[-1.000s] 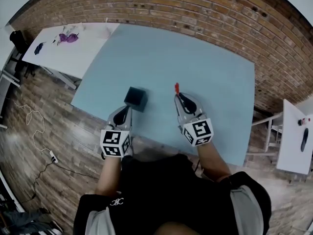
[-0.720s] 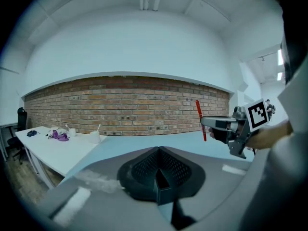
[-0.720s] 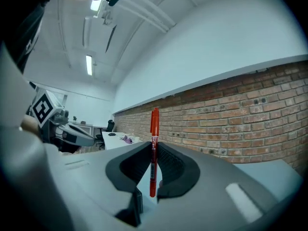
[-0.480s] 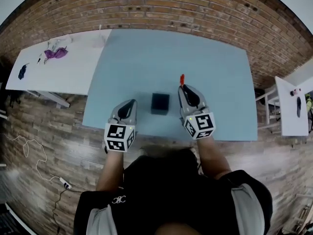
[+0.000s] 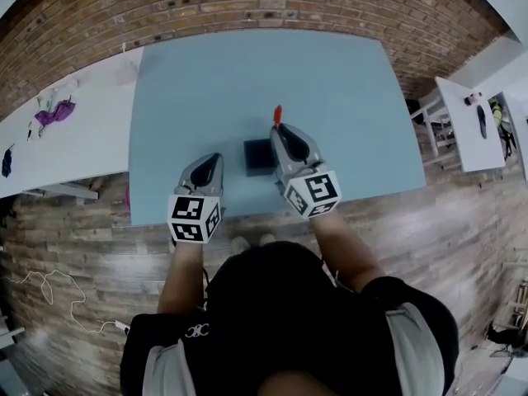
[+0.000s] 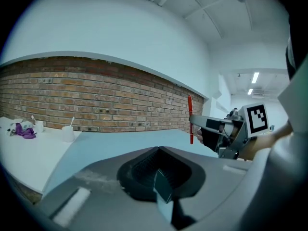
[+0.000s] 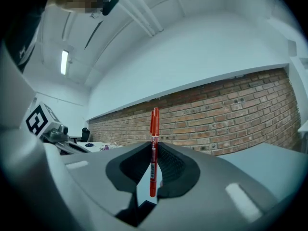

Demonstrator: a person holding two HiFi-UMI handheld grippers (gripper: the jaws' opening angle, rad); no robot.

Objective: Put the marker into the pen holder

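A black square pen holder [image 5: 258,157] stands on the blue table [image 5: 247,81] near its front edge. My right gripper [image 5: 281,131] is close to the holder's right side, shut on a red marker [image 5: 277,115]. In the right gripper view the marker [image 7: 153,129] stands upright between the pads, cap end up, clamped at its lower half by the right gripper [image 7: 153,147]. My left gripper [image 5: 212,161] hovers left of the holder, shut on nothing. The left gripper view shows its closed jaws [image 6: 160,150], with the marker [image 6: 190,119] and the right gripper [image 6: 219,131] off to the right.
A white table [image 5: 74,139] adjoins the blue one on the left, carrying a purple item [image 5: 49,114] and a white cup [image 6: 68,134]. Another white table [image 5: 466,126] stands at the right across a gap. The floor and the wall are brick.
The view has swung, so the table looks turned. The right gripper with the marker has come in next to the pen holder, which now lies between the two grippers.
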